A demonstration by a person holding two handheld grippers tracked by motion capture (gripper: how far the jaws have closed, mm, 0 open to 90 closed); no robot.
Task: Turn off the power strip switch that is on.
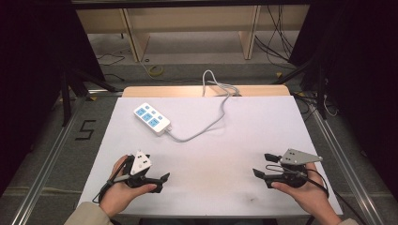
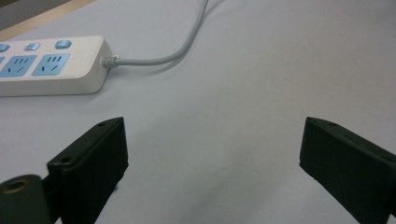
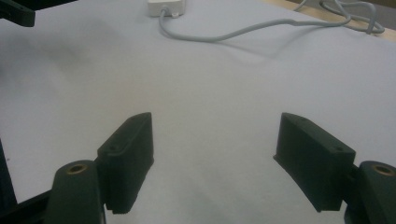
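Left hand-held gripper (image 1: 162,180) rests near the counter's (image 1: 244,140) front-left corner, jaws apart, empty. Power strip (image 1: 151,118) lies toward the far-left edge, untouched; right hand-held gripper (image 1: 261,165) sits front-right, jaws apart. Approach step, likely: next move needs the left reaching forward.

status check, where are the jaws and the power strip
Left gripper open, empty, near table edge. Right gripper open, empty, opposite side. Power strip untouched at far left, cable trailing off the back. White table bare between.

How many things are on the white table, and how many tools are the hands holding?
White plastic power strip with blue sockets and grey cord: 1
Black two-jaw tools, left tool and right tool: 2
Total: 3
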